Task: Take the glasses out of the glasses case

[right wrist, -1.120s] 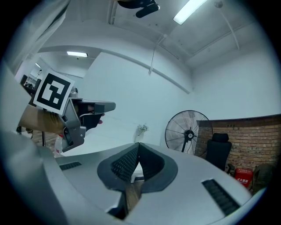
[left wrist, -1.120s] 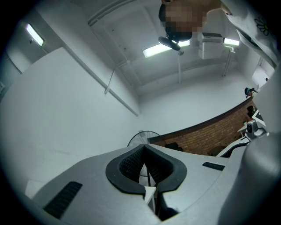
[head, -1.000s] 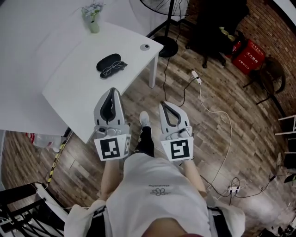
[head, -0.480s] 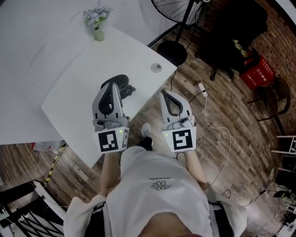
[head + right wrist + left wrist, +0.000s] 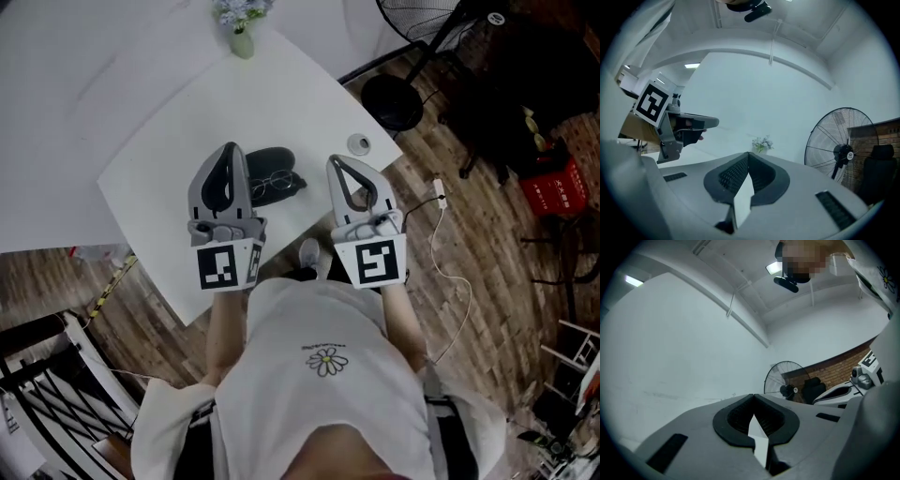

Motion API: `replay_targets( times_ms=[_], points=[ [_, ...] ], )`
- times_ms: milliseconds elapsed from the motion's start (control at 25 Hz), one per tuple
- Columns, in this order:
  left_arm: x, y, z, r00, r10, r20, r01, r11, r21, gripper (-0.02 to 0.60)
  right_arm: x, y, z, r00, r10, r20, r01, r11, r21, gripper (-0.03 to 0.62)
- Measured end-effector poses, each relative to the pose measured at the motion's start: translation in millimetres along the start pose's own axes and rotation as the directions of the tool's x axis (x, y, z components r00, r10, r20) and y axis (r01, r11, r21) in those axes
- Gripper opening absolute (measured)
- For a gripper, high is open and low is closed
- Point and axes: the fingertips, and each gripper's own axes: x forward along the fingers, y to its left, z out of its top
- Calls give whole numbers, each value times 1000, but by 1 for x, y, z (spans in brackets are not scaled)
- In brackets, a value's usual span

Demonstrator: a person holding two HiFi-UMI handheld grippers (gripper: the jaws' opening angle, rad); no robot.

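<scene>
A black glasses case (image 5: 273, 158) lies on the white table (image 5: 178, 141), and a pair of thin-framed glasses (image 5: 273, 184) rests on the tabletop against its near side. My left gripper (image 5: 228, 147) hovers just left of the case, its jaws shut and empty. My right gripper (image 5: 338, 159) is over the table's near right edge, to the right of the case, also shut with nothing in it. In the left gripper view the left gripper (image 5: 753, 395) has its tips meeting. The right gripper (image 5: 748, 153) shows the same in the right gripper view. Neither gripper view shows the case.
A small vase of flowers (image 5: 241, 28) stands at the table's far edge and a small round disc (image 5: 358, 143) lies near its right corner. A standing fan's base (image 5: 392, 101), cables, a black chair and a red crate (image 5: 553, 186) occupy the wooden floor at right.
The person has stepped up to the table. Both grippers have moved forward from over the floor and now flank the case and glasses.
</scene>
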Motion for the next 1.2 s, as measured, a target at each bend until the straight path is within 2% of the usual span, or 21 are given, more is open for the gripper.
replay_targets(
  times_ms=[120, 400, 600, 880, 960, 1200],
  points=[
    [11, 3, 2, 1000, 24, 1, -24, 1000, 0, 17, 24, -9, 6, 998, 49, 43, -50, 999, 18, 9],
    [16, 12, 1, 983, 185, -11, -185, 983, -3, 17, 62, -22, 17, 963, 236, 132, -242, 970, 30, 9],
    [13, 13, 4, 956, 293, -3, -293, 956, 26, 17, 75, -32, 10, 940, 299, 166, -317, 944, 95, 9],
    [1, 19, -3, 911, 413, -9, -412, 910, 46, 17, 85, -25, 8, 902, 384, 198, -406, 909, 88, 9],
    [0, 19, -5, 905, 425, -16, -424, 905, 46, 17, 87, -22, 9, 892, 405, 200, -428, 900, 86, 9],
    [1, 14, -12, 908, 415, -52, -412, 909, 59, 17, 89, -12, 7, 874, 447, 192, -467, 881, 77, 9]
  ],
)
